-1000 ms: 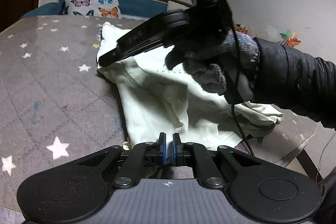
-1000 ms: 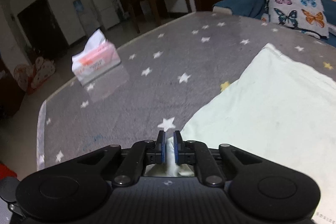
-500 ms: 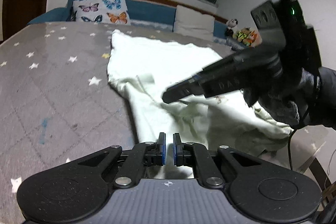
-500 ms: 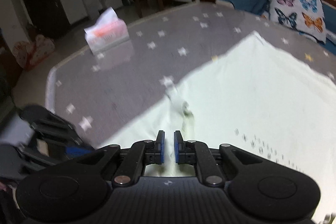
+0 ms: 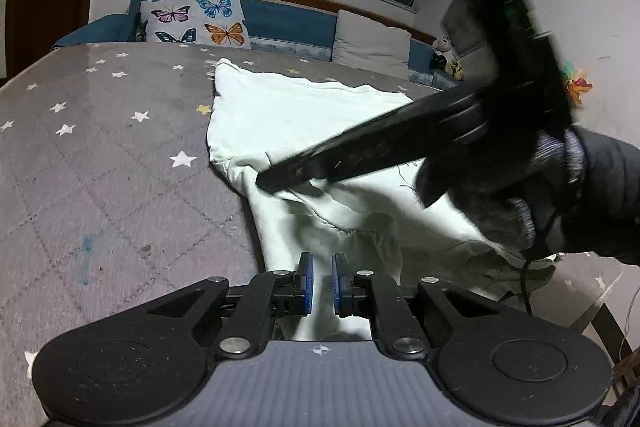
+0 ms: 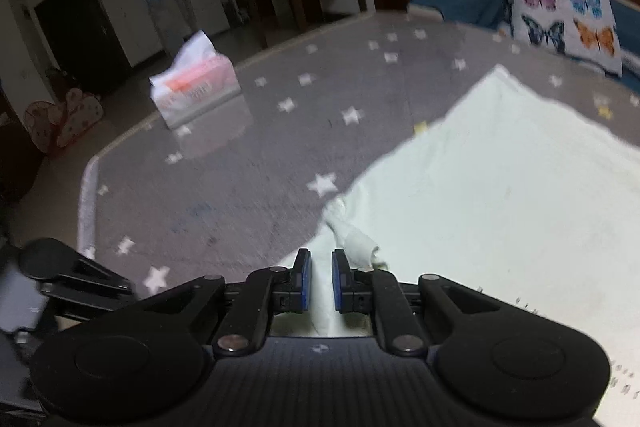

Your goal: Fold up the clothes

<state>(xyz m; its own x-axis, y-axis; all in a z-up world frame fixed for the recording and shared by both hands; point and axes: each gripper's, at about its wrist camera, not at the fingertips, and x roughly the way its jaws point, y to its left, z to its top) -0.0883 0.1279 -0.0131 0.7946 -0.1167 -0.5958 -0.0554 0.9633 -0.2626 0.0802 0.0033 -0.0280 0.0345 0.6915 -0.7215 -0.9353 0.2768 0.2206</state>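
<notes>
A pale cream garment (image 5: 304,115) lies spread on the grey star-patterned table (image 5: 100,155). My left gripper (image 5: 322,283) sits at the garment's near edge with a fold of cloth between its blue pads, and its jaws are opening slightly. My right gripper (image 5: 266,183) reaches in from the right, held by a gloved hand (image 5: 492,203), its tip on a raised fold near the garment's left edge. In the right wrist view that gripper (image 6: 320,279) is shut on a strip of the garment (image 6: 500,187), next to a small bunched fold (image 6: 352,235).
A tissue pack (image 6: 196,83) stands at the table's far left side. A butterfly cushion (image 5: 196,19) and a blue sofa (image 5: 288,23) lie beyond the far edge. The table's rim (image 6: 90,187) curves close on the left. A cable (image 5: 528,283) hangs from the hand.
The right gripper has swung from the garment's far left corner toward its middle and back to the left edge, carrying cloth. The left gripper has stayed at the near edge.
</notes>
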